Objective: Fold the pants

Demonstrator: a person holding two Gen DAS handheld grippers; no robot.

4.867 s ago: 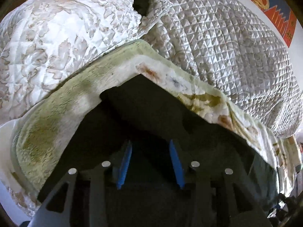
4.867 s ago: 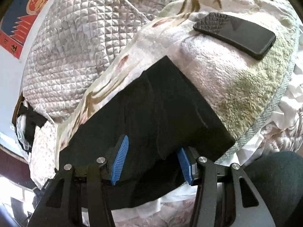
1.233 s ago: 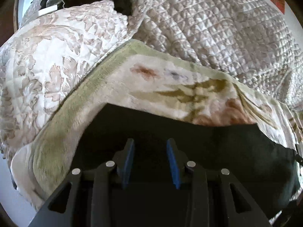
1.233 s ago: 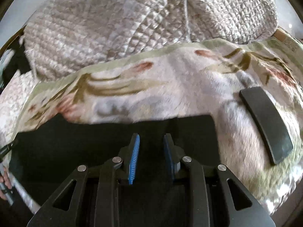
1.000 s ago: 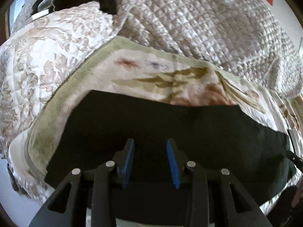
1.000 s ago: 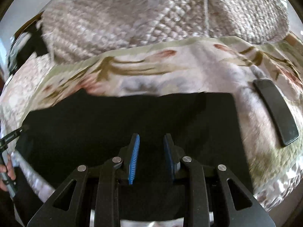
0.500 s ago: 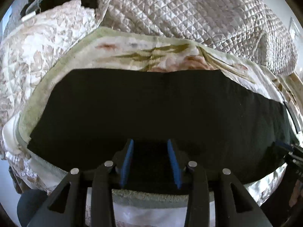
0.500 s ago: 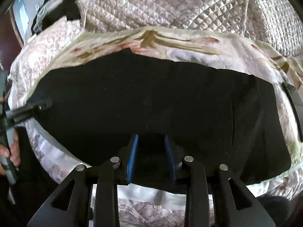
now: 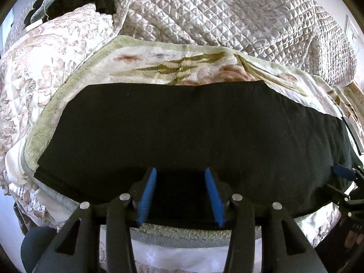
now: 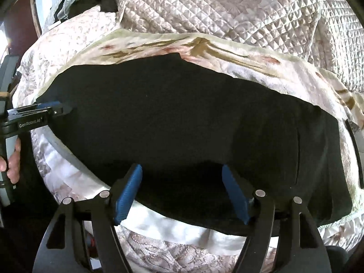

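Two grippers are hovering at the near edge of the pants (image 9: 182, 127). The left gripper (image 9: 180, 194) is showing its blue pads parted, with the black cloth lying loose between them, not pinched. The right gripper (image 10: 182, 192) is standing wider apart, its pads spread over the near hem and gripping nothing. The pants are lying as one long black band across a flowered towel (image 9: 159, 61) on the bed. A dark phone (image 10: 353, 143) is peeking out at the band's right end. Beyond the towel a quilt (image 9: 227, 16) is bunching up.
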